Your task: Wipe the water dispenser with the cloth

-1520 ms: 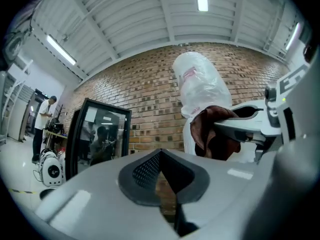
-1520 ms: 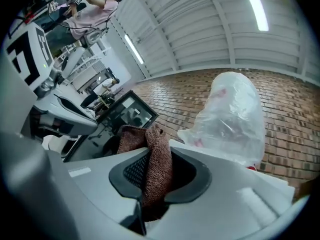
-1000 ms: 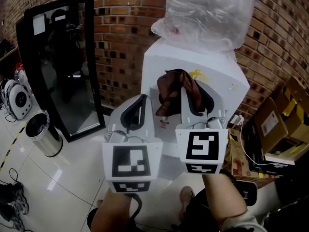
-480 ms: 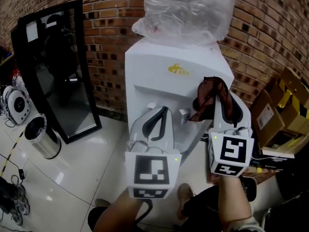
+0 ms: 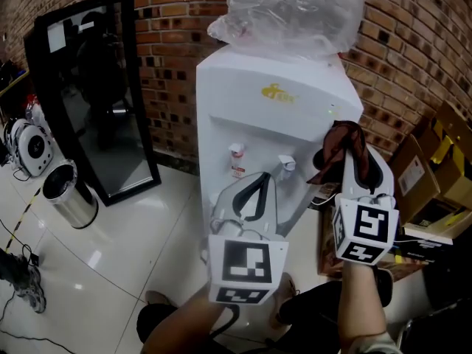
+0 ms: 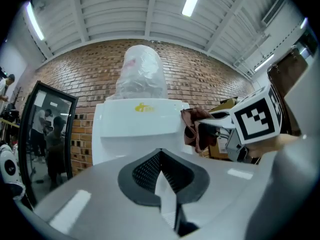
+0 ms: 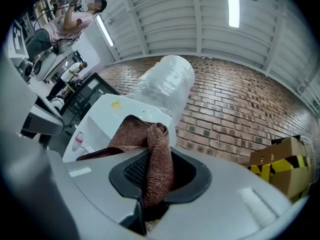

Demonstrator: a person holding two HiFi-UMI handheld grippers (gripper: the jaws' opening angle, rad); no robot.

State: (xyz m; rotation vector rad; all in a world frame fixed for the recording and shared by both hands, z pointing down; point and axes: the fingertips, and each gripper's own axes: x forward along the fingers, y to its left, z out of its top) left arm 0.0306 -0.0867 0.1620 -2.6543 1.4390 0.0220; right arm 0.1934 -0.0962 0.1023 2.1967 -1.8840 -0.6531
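Against the brick wall at far left, finding a black-framed mirror (image 5: 96, 102) leaning, with a steel bin (image 5: 68, 201) standing on the tiled floor just in front. Moving right, meeting the white water dispenser (image 5: 273, 131), bearing a plastic-wrapped bottle (image 5: 287, 9) on top and showing two small taps (image 5: 236, 153) in its front recess. Holding the left hand-held gripper (image 5: 259, 177) low before the dispenser's front, jaws pressed together and pinching nothing. Clamping the brown cloth (image 5: 341, 142) in the right hand-held gripper (image 5: 354, 152), with folds sticking out past the jaw tips, right at the dispenser's right front edge; not telling whether actually touching it. Ending at far right with stacked cardboard boxes (image 5: 435, 168) against the wall.
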